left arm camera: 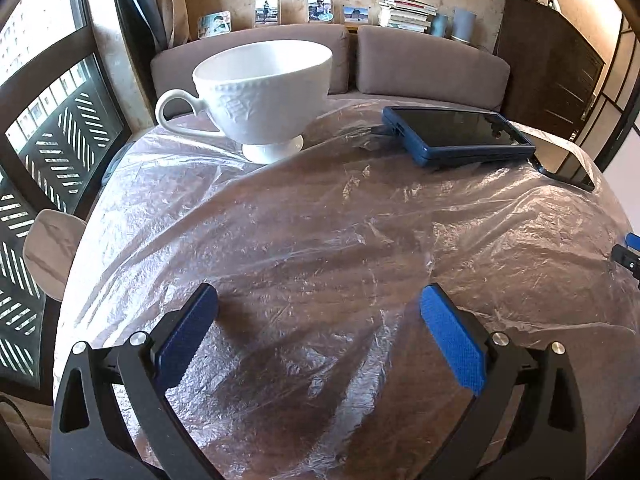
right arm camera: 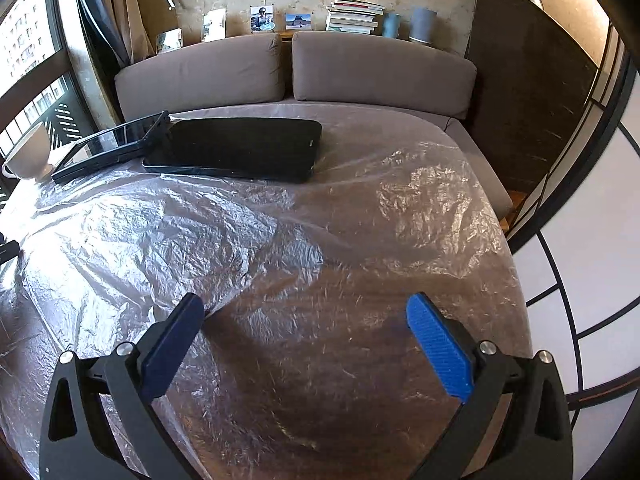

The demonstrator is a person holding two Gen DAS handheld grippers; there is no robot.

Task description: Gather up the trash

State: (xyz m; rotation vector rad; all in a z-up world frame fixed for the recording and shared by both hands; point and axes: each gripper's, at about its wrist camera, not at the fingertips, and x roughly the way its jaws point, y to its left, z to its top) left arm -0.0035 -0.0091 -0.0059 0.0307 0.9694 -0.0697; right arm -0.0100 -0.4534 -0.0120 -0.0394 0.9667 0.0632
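We hold both claws spread wide and empty above the counter — left claw, right claw, their blue pads ribbed. A thin, crinkled clear plastic sheet covers the dark wood top, glinting in the light. On its far side stand a white embossed footed cup, a blue-cased device and a glossy black tablet — all resting on the sheet.

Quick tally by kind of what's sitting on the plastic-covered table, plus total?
White cup: 1
Dark flat screen devices: 2, one in a blue case, one black
Clear plastic sheet spread over the table: 1
Total: 4
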